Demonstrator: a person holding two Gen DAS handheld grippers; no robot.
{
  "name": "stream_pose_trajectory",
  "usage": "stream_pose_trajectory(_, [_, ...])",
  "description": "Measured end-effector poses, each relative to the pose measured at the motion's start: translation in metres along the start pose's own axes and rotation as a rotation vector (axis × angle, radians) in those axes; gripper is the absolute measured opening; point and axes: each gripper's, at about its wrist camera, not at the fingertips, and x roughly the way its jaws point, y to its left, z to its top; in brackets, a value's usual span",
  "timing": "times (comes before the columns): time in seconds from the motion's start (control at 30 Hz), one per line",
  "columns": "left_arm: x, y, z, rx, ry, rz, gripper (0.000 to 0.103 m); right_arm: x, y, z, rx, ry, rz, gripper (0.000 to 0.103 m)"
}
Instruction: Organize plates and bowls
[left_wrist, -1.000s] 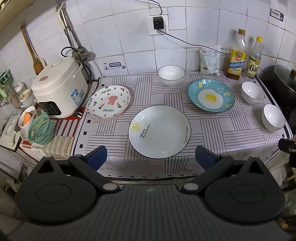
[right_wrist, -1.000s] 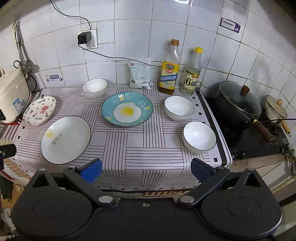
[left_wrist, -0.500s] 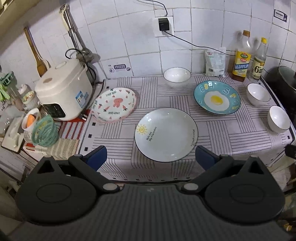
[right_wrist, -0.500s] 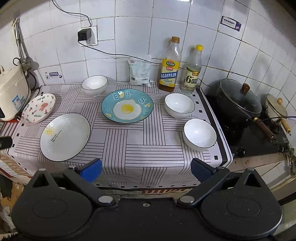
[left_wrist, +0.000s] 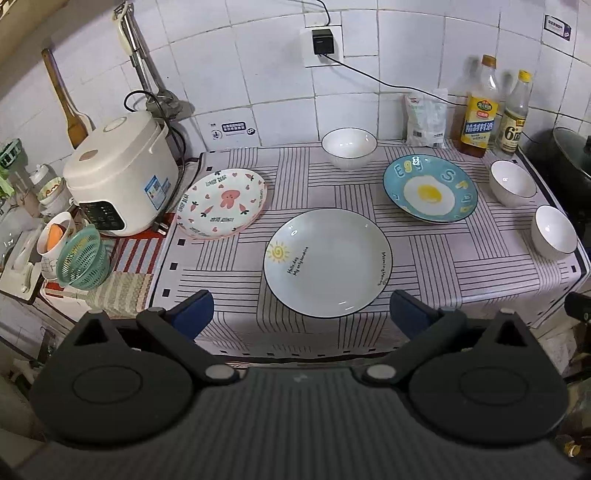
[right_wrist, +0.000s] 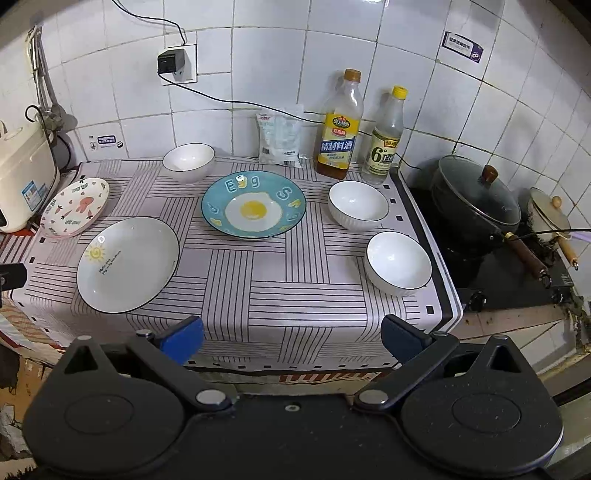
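Plates and bowls lie spread, unstacked, on a striped tablecloth (left_wrist: 461, 258) that covers the counter. Three plates: a white plate with a sun drawing (left_wrist: 327, 261) sits nearest the front edge; a pink-rimmed plate with a rabbit motif (left_wrist: 221, 203) lies to its left, just beside a white rice cooker (left_wrist: 120, 177); a blue fried-egg plate (right_wrist: 254, 205) lies further back, toward the centre. Three white bowls stand upright and apart: one at the back near the tiled wall (right_wrist: 188, 161), one to the right of the egg plate (right_wrist: 358, 205), one closer to the front right corner (right_wrist: 398, 263).

Left gripper (left_wrist: 301, 314): jaws spread wide, holding nothing, positioned at the front edge of the counter with the sun plate between and beyond its blue fingertips (left_wrist: 194, 312). Right gripper (right_wrist: 291, 338): jaws spread wide, empty, positioned off the front edge, clear of all dishes.

Two bottles (right_wrist: 339, 125) and a plastic pouch (right_wrist: 279, 138) stand against the wall. A lidded black pot (right_wrist: 476, 199) rests on the stove to the right.
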Motion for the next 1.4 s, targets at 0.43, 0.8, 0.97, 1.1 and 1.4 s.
stream_pose_trajectory(0.43, [-0.007, 0.007, 0.014, 0.016, 0.010, -0.021, 0.103, 0.003, 0.001, 0.012, -0.025, -0.011, 0.004, 0.103])
stream_pose_trajectory(0.8, [0.010, 0.031, 0.017, -0.075, 0.093, -0.072, 0.103, 0.012, 0.010, 0.019, -0.032, -0.002, 0.009, 0.103])
stream_pose_trajectory(0.97, [0.013, 0.049, 0.022, -0.082, 0.070, -0.059, 0.101, 0.017, 0.011, 0.023, -0.006, -0.051, 0.052, 0.103])
stream_pose_trajectory(1.1, [0.010, 0.064, 0.020, -0.052, -0.039, -0.098, 0.100, 0.026, 0.009, 0.019, 0.024, -0.181, 0.214, 0.103])
stream_pose_trajectory(1.4, [0.070, 0.095, 0.016, -0.125, 0.064, -0.142, 0.100, 0.083, 0.052, 0.043, -0.024, -0.067, 0.489, 0.100])
